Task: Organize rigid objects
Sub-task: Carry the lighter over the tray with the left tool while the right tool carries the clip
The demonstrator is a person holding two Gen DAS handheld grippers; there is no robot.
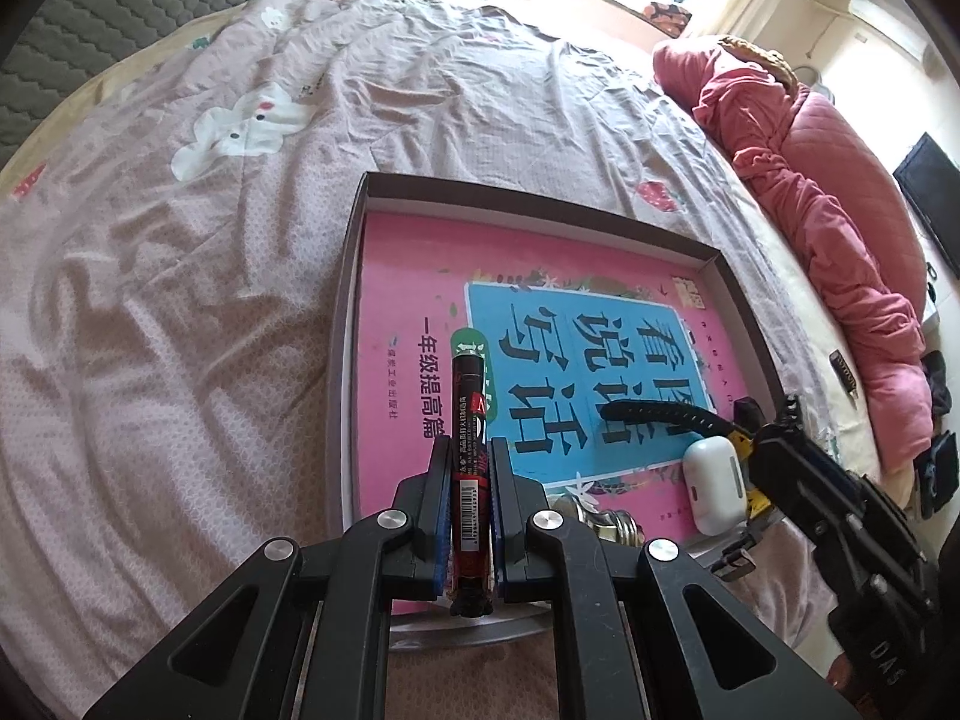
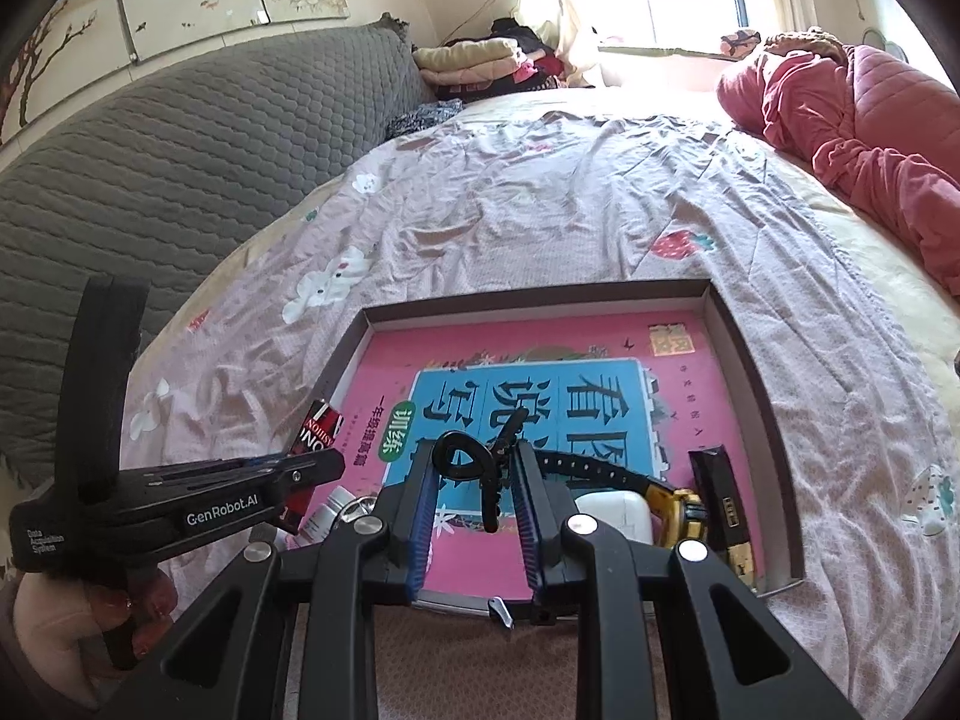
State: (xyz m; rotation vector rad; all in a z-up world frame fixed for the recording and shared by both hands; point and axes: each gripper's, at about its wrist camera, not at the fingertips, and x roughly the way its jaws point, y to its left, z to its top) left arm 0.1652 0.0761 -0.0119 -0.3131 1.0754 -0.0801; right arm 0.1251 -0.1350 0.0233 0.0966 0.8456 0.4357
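Observation:
My left gripper (image 1: 470, 450) is shut on a black and red tube with a barcode (image 1: 469, 480), held above the near left part of a shallow box (image 1: 354, 276) that holds a pink and blue book (image 1: 420, 264). In the right wrist view the left gripper (image 2: 318, 468) and the tube (image 2: 318, 429) show at the left. My right gripper (image 2: 471, 468) is shut on a black hair claw clip (image 2: 474, 462) over the box's near edge. A white case (image 1: 714, 486), a yellow tape measure (image 2: 681, 504) with a black strap and a dark flat bar (image 2: 717, 495) lie in the box.
The box (image 2: 756, 372) sits on a wrinkled pinkish bed sheet (image 1: 180, 300). A red quilt (image 1: 840, 192) lies at the right. A grey padded headboard (image 2: 180, 168) stands at the left. A small white bottle (image 2: 327, 516) and a metal item (image 1: 600, 519) lie near the box's near edge.

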